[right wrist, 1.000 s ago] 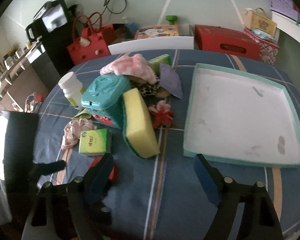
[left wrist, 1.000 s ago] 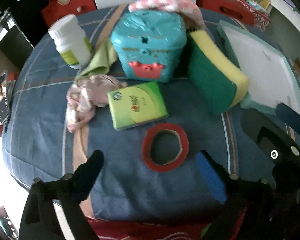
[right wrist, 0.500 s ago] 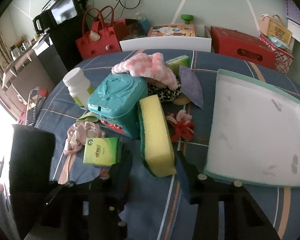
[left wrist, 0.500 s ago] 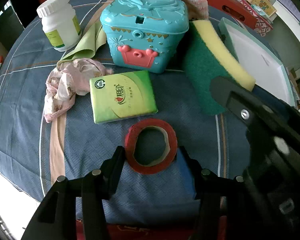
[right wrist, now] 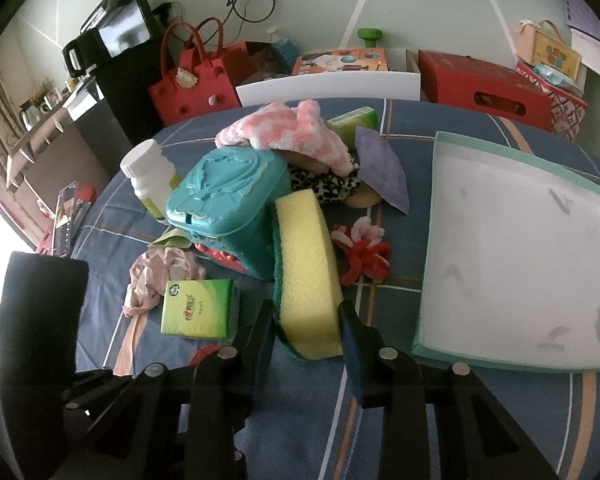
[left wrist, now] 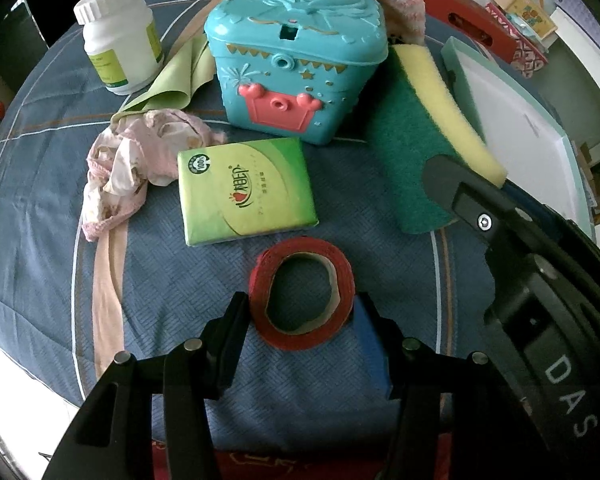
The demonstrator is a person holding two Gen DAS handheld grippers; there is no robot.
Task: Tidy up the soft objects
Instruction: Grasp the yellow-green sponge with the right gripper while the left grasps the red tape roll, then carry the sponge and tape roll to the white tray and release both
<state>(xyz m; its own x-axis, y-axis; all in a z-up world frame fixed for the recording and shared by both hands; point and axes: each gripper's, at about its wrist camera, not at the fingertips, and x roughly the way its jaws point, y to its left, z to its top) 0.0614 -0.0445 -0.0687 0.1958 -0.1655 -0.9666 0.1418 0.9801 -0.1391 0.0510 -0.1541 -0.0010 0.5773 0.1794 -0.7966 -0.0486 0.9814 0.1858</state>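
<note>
A yellow-and-green sponge [right wrist: 306, 276] lies on its edge beside a teal toy box [right wrist: 224, 204]. My right gripper [right wrist: 305, 326] has a finger on each side of the sponge's near end, touching it. My left gripper [left wrist: 302, 314] has its fingers on either side of a red tape roll [left wrist: 302, 292], which looks squeezed oval. A green tissue pack [left wrist: 246, 190], a pink crumpled cloth [left wrist: 140, 160], a pink-white fluffy cloth [right wrist: 288, 128] and a red-pink scrunchie [right wrist: 362, 254] lie around. The white tray with teal rim [right wrist: 512, 256] stands at the right.
A white pill bottle [left wrist: 118, 34] stands at the back left, with a light green cloth [left wrist: 172, 84] beside it. A leopard-print item [right wrist: 328, 188] and a purple cloth [right wrist: 380, 168] lie behind the sponge. Red bags and boxes stand beyond the table.
Both grippers moved forward and narrowed. The left now brackets the tape roll and the right now brackets the sponge's near end.
</note>
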